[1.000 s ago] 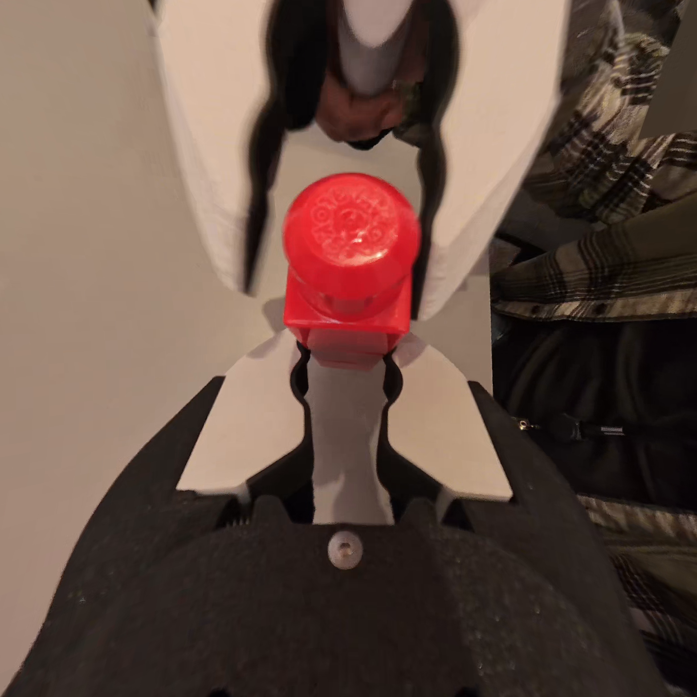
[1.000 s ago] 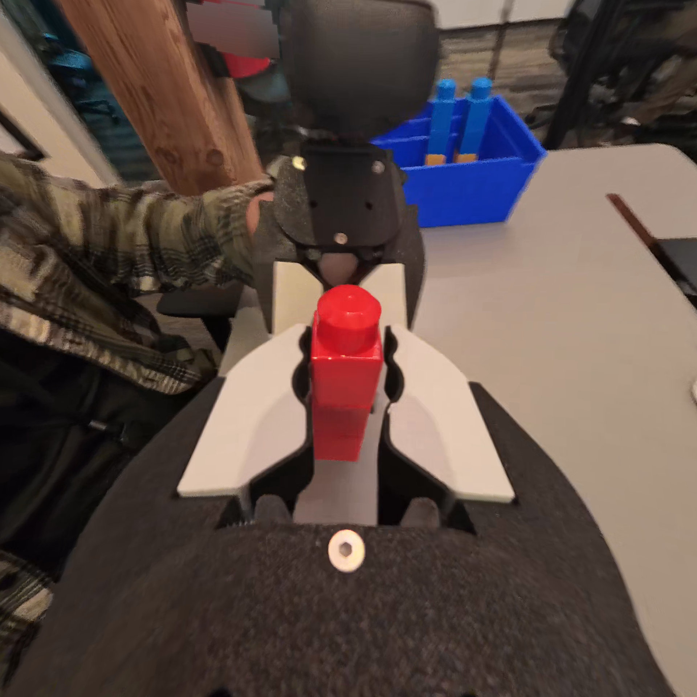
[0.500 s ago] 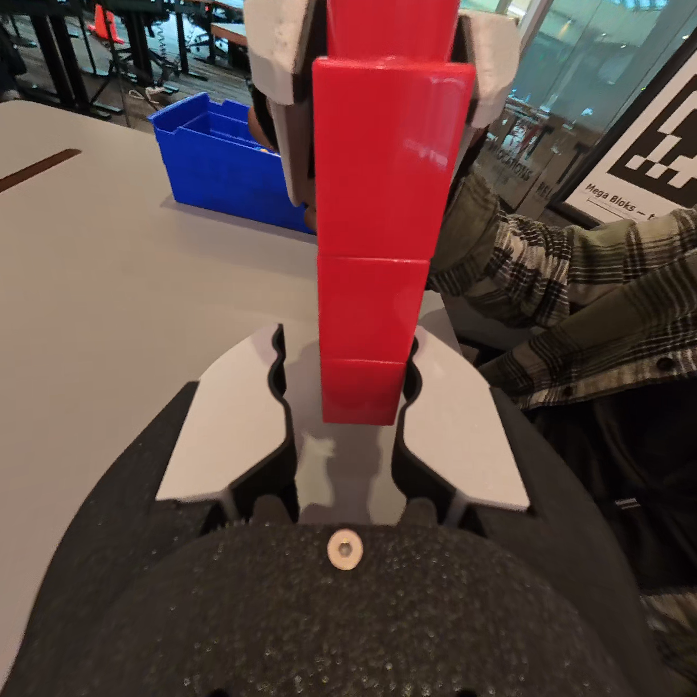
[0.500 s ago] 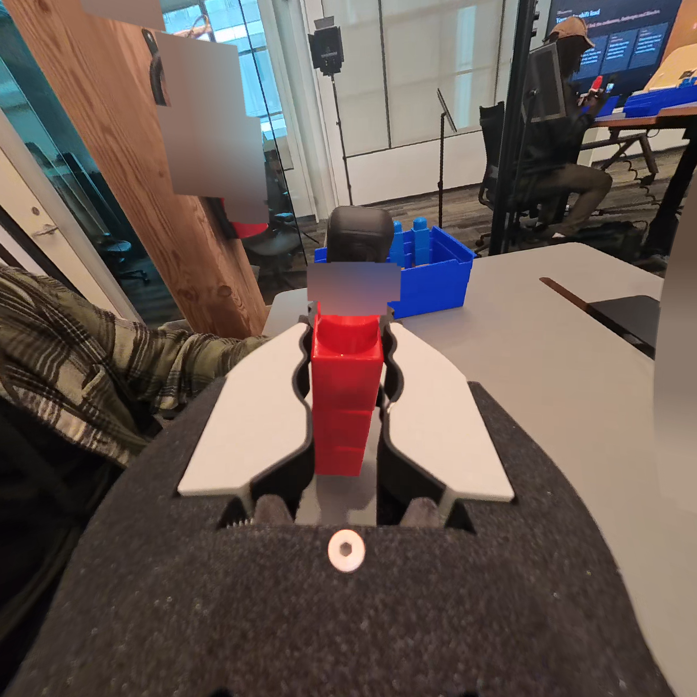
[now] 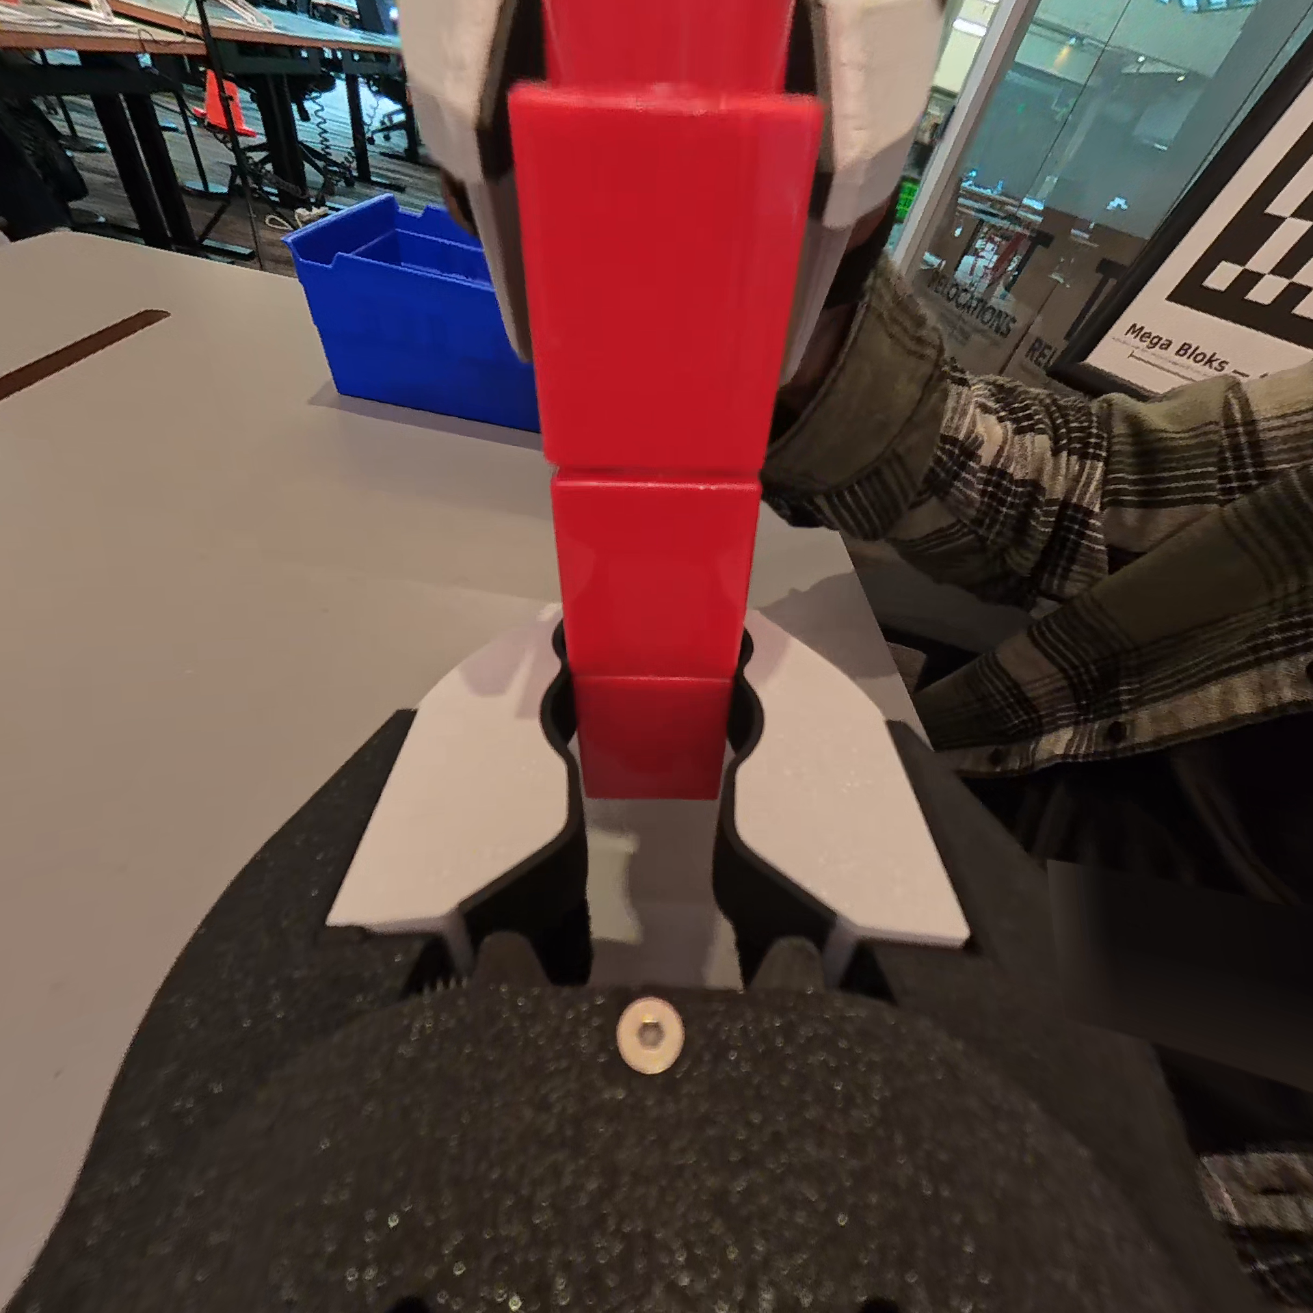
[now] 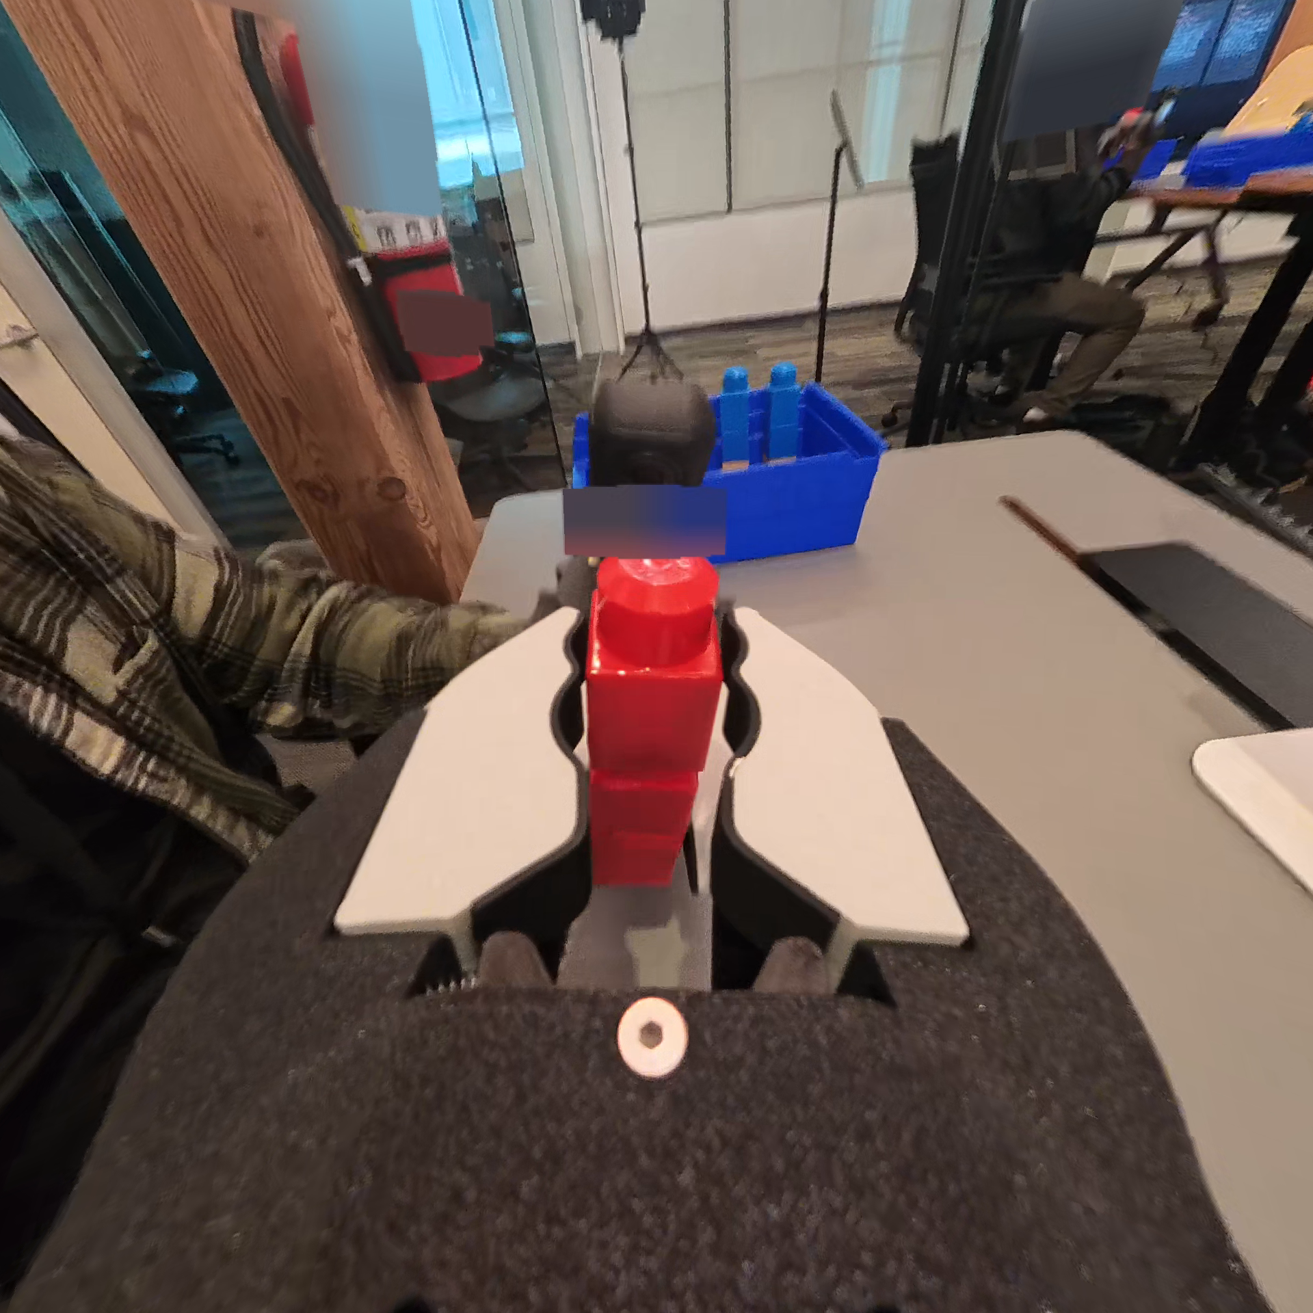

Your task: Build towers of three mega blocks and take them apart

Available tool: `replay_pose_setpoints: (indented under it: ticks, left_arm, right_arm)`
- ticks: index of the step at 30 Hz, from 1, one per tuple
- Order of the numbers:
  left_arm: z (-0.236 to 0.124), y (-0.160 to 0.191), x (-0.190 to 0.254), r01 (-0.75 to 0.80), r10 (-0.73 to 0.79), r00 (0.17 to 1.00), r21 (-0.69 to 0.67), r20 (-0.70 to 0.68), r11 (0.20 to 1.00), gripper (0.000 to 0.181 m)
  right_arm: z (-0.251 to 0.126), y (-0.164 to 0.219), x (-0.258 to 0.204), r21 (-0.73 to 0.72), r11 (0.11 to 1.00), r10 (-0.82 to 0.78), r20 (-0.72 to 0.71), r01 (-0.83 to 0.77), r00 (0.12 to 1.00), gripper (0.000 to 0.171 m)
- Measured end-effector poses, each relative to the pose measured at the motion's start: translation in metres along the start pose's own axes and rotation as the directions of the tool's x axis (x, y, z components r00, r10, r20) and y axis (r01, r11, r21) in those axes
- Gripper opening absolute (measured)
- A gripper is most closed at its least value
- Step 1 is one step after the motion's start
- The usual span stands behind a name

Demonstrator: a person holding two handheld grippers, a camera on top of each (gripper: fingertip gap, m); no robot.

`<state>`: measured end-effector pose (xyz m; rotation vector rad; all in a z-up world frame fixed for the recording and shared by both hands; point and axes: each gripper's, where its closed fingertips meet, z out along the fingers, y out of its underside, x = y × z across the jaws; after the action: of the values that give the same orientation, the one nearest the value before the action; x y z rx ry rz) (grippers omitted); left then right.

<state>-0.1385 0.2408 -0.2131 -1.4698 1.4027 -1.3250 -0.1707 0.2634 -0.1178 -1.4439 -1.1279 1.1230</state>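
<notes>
Since a second ago both my wrists have tipped up from looking down at the tabletop to looking level across it, and the red tower (image 5: 657, 455) now stands tall between the two tools.

Taking the tower as my landmark and going left to right: well to its left and behind it sits the blue bin (image 5: 412, 341) on the grey table (image 5: 213, 568), kept clear of the work. At the tower's foot, my left gripper (image 5: 650, 710) is pinched narrow on the bottom red block (image 5: 650, 735), its pads touching both side faces; I hold there to anchor the base. At the tower's upper end, my right gripper (image 6: 654, 696) is clamped narrow on the top red block (image 6: 654, 700), whose round stud (image 6: 655, 611) pokes out past the fingertips. Two holds at opposite ends suit either pressing the three blocks tight or pulling the top one off; I judge a separation comes next, though I cannot be sure. Behind the tower in the right wrist view, two blue towers (image 6: 760, 419) stand upright in that bin. To the tower's right my plaid sleeve (image 5: 1066, 497) reaches in.
</notes>
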Motion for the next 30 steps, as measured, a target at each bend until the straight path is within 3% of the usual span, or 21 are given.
replay_pose_setpoints:
  ticks: [3,8,10,13,16,18,20,23,25,28,30]
  left_arm:
    - [0.004,0.022,-0.010,-0.016,0.021,0.998,-0.089,0.062,0.996,0.040]
    - [-0.009,-0.003,-0.006,-0.035,0.033,0.998,0.038,0.051,0.999,0.040]
    - [-0.011,-0.003,-0.005,-0.037,0.035,0.998,0.055,0.049,0.998,0.040]
    - [-0.011,-0.002,-0.003,-0.057,0.054,0.997,0.058,0.046,0.997,0.040]
    - [-0.008,-0.006,0.002,-0.056,0.056,0.998,0.072,0.010,0.996,0.040]
    - [-0.005,-0.004,0.005,-0.069,0.068,0.998,0.055,0.008,0.996,0.040]
    - [-0.003,-0.002,0.006,-0.087,0.087,0.996,0.044,0.018,0.995,0.040]
    - [-0.004,-0.002,0.006,-0.093,0.092,0.995,0.050,0.024,0.994,0.040]
    - [-0.006,-0.002,0.004,-0.083,0.081,0.996,0.062,0.028,0.995,0.040]
    - [-0.008,-0.001,-0.002,-0.067,0.064,0.997,0.066,0.048,0.996,0.040]
    - [-0.008,0.001,-0.005,-0.055,0.052,0.997,0.061,0.051,0.997,0.040]
  right_arm:
    - [-0.029,-0.050,0.003,0.237,0.971,0.044,0.000,-0.042,0.999,0.035]
    - [-0.064,-0.069,0.007,0.221,0.974,-0.018,-0.124,0.045,0.992,0.035]
    - [-0.095,-0.067,0.019,0.157,0.985,-0.034,-0.249,0.074,0.968,0.035]
    - [-0.182,-0.048,0.050,0.016,0.999,-0.036,-0.507,0.051,0.861,0.035]
    - [-0.289,-0.004,0.084,-0.093,0.993,-0.025,-0.743,-0.066,0.668,0.036]
    - [-0.344,0.032,0.098,-0.093,0.982,0.016,-0.827,-0.165,0.562,0.036]
    - [-0.377,0.069,0.105,-0.070,0.962,0.075,-0.860,-0.263,0.505,0.035]
    - [-0.401,0.117,0.112,-0.078,0.926,0.107,-0.884,-0.369,0.456,0.036]
    - [-0.409,0.135,0.114,-0.063,0.914,0.133,-0.887,-0.401,0.443,0.052]
    - [-0.413,0.124,0.112,-0.052,0.935,0.110,-0.897,-0.351,0.428,0.075]
    - [-0.392,0.093,0.102,-0.068,0.962,0.074,-0.868,-0.265,0.491,0.077]
